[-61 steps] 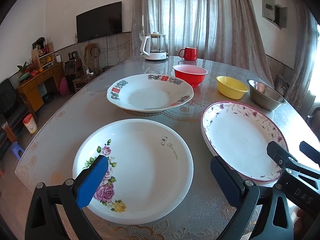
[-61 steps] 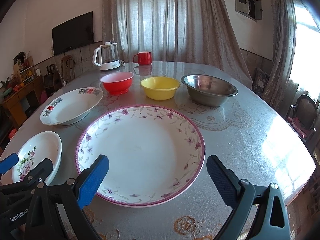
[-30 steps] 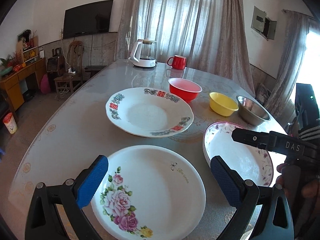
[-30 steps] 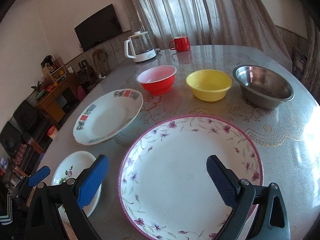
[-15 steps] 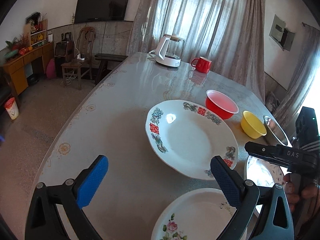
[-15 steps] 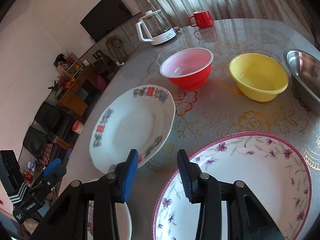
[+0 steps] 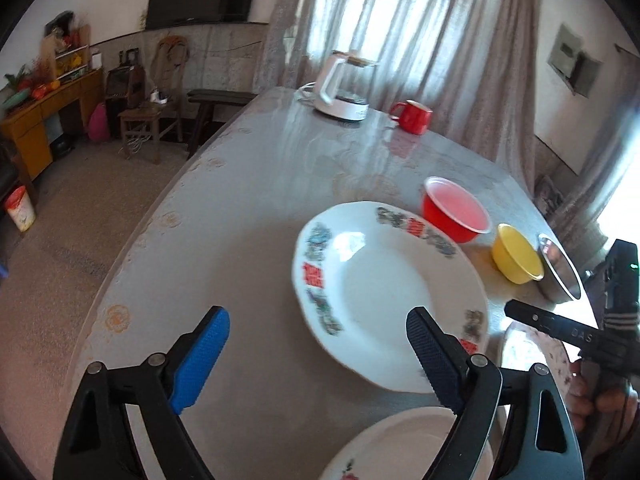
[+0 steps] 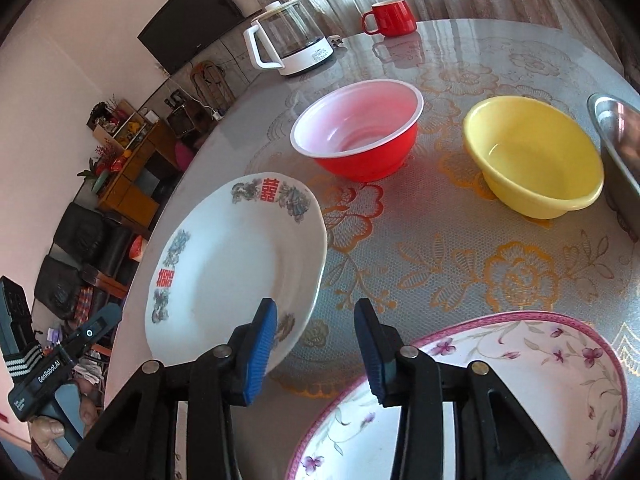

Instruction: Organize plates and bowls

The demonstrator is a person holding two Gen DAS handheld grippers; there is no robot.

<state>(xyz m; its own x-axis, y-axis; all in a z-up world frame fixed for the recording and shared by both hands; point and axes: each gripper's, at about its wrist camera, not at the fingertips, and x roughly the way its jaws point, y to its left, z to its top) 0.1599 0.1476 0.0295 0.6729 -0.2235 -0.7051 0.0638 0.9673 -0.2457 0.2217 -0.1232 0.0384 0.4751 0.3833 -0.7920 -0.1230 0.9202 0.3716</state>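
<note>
Right gripper [image 8: 315, 350] half-closed over bare table [image 8: 460, 272], nothing pinched. Left pad overlapping near rim of white plate with red characters [image 8: 236, 264]. Purple-flowered plate [image 8: 520, 368] bottom right. Red bowl [image 8: 360, 132], yellow bowl [image 8: 532, 156], steel bowl's edge [image 8: 616, 128] lined up behind; kettle [image 8: 292, 40] and red mug [image 8: 390, 18] further back.

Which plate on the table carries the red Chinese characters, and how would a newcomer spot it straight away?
Start at the round table with its lace-patterned cover and find the row of bowls; the plate lies just in front of the red bowl, towards the table's edge. It is white, with red double-happiness characters and blue-grey flower clusters around its rim, unlike the pink-rimmed plate with small purple flowers beside it.
</note>
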